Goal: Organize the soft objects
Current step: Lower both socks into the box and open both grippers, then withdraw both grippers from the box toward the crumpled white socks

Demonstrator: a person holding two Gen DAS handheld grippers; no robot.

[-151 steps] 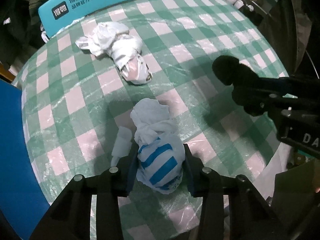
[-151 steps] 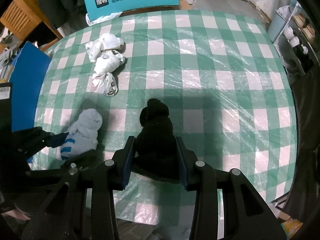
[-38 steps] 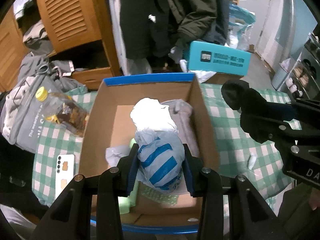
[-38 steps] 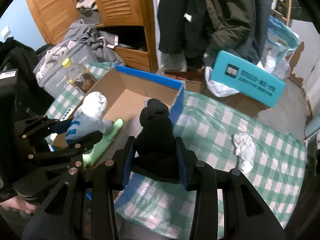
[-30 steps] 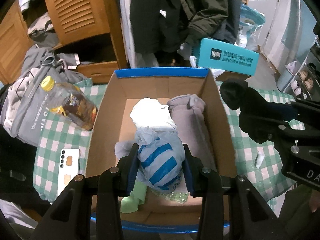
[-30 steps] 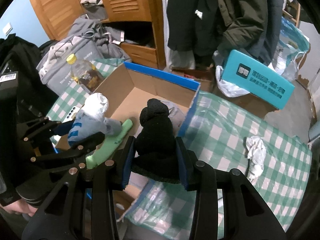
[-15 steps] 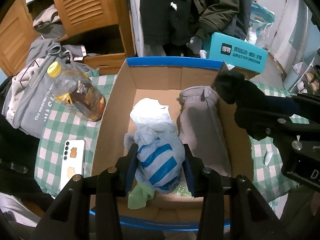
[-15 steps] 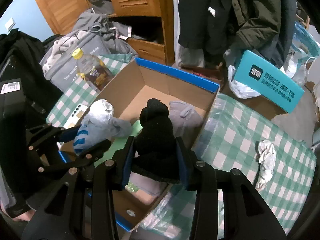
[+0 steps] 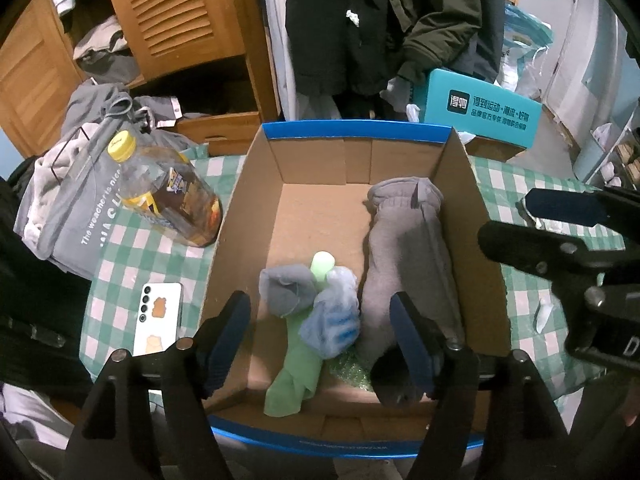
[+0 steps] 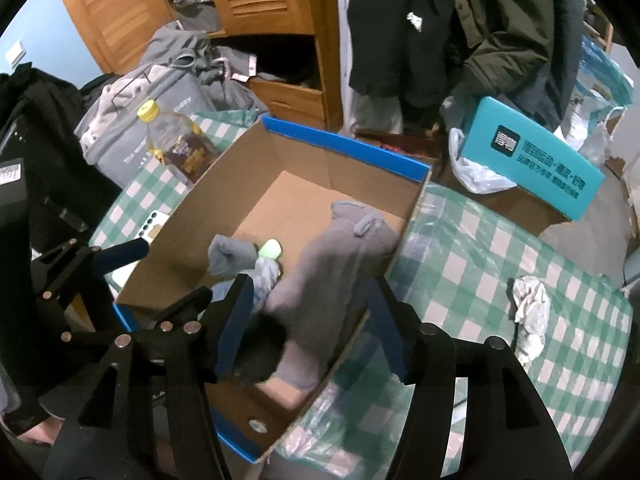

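Inside cardboard box, striped sock, seemingly black sock, both grippers just released, empty.

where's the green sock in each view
Left wrist: the green sock lies lower centre, on the floor of the cardboard box, partly under the blue striped bundle.
Right wrist: only its pale rolled end shows, left of centre.
Shared landmark: the long grey sock to its right.
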